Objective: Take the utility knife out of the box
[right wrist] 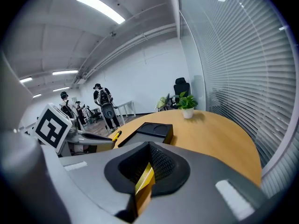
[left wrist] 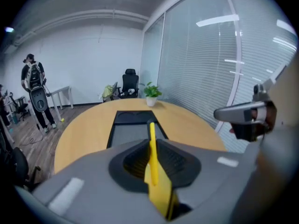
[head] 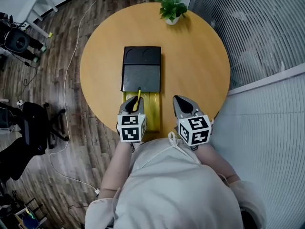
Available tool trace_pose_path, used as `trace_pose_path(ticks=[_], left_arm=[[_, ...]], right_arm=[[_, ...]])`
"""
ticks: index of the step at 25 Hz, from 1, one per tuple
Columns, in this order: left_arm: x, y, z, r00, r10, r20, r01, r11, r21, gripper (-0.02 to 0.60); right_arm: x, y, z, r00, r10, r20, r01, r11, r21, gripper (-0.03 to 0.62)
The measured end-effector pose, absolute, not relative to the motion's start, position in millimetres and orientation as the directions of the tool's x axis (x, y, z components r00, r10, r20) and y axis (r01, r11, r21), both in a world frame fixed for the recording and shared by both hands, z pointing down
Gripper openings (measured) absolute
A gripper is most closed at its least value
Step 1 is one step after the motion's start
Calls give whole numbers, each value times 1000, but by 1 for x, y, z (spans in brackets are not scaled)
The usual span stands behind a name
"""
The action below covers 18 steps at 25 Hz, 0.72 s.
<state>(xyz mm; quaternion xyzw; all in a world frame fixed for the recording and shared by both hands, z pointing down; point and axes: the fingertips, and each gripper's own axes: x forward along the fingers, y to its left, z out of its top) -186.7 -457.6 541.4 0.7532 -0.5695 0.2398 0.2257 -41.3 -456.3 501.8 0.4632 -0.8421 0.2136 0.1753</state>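
The yellow utility knife (head: 138, 98) hangs above the near end of the open black box (head: 125, 70), lifted clear of it. My left gripper (head: 135, 104) is shut on the knife's handle, and the blade end points toward the box. In the left gripper view the knife (left wrist: 152, 143) stands up between the jaws, with the box (left wrist: 133, 125) on the table beyond. My right gripper (head: 182, 103) hovers to the right of the box. In the right gripper view a thin yellow flat piece (right wrist: 144, 181) is pinched between its jaws, and the knife tip (right wrist: 116, 135) shows at the left.
A yellow ridged panel (head: 151, 109) lies between the box and the table's near edge. A potted plant (head: 170, 8) stands at the far rim of the round wooden table (head: 195, 66). A glass wall with blinds runs along the right. A black chair (head: 33, 123) and cables are on the floor at left.
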Motion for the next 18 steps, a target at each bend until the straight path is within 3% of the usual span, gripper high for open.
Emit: trace_pose_path(ticks=[11, 18], left_arm=[[-174, -465, 388, 288, -916, 280, -955, -297, 12, 52], [-167, -463, 383, 303, -915, 265, -949, -314, 1, 52]], right_arm=[[-39, -463, 433, -530, -791, 305, -847, 508, -156, 0], [-36, -463, 428, -519, -800, 300, -854, 502, -138, 0]])
